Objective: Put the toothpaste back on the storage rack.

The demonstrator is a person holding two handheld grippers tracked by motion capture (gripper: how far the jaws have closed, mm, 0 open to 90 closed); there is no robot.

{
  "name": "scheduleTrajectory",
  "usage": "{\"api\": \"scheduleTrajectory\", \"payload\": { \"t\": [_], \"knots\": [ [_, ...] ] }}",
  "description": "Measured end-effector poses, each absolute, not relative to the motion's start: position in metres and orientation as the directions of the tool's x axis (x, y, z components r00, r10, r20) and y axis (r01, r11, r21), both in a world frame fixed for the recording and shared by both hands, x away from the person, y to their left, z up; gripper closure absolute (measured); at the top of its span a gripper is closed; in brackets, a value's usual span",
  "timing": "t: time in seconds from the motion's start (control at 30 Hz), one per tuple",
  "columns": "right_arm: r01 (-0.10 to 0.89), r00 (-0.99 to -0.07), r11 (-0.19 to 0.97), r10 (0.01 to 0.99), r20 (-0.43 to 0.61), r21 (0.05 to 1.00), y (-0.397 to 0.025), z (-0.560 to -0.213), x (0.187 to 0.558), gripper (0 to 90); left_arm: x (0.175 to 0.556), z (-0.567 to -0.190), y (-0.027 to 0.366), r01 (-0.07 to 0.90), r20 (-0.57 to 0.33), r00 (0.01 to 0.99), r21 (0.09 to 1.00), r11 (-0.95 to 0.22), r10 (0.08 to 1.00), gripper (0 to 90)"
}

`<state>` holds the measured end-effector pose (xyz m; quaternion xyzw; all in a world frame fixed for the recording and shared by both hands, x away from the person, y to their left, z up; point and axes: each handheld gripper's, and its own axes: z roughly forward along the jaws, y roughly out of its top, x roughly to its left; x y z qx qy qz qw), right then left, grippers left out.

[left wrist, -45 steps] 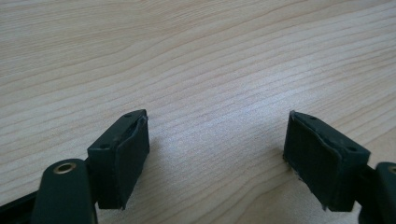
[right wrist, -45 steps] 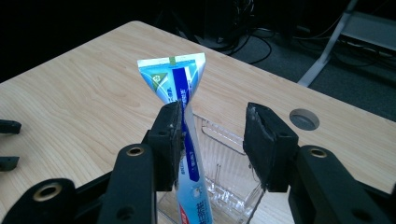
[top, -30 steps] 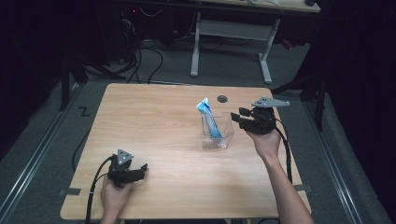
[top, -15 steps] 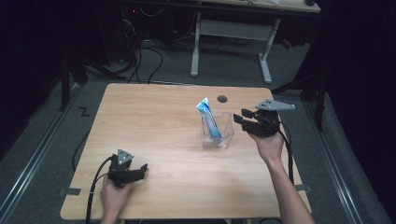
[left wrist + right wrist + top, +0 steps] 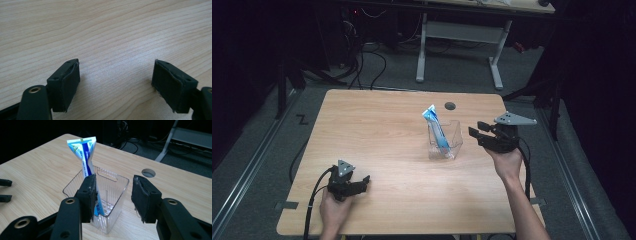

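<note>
Toothpaste tube inside clear bin

The desk is pale wood with a fine wavy grain, and a dark round hole sits in it. The container is clear plastic, see-through on every wall. The tube in it is blue and white, with a touch of green near its flat top edge. Both the left gripper and the right gripper are black, the right carrying a grey plate. The floor is dark grey, crossed by black cables.
</note>
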<state>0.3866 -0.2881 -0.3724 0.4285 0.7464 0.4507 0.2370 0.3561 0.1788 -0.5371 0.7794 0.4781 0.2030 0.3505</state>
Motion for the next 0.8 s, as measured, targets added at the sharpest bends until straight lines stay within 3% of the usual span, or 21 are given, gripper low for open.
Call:
{"api": "scheduleTrajectory", "payload": {
  "t": [0.8],
  "knots": [
    [0.442, -0.509, 0.205, 0.859, 0.056, 0.873, -0.302, -0.382, 0.363, 53.1, 0.356, -0.537, 0.179, 0.603, -0.019, 0.461, 0.74, -0.297, 0.887, 22.9]
  ]
}}
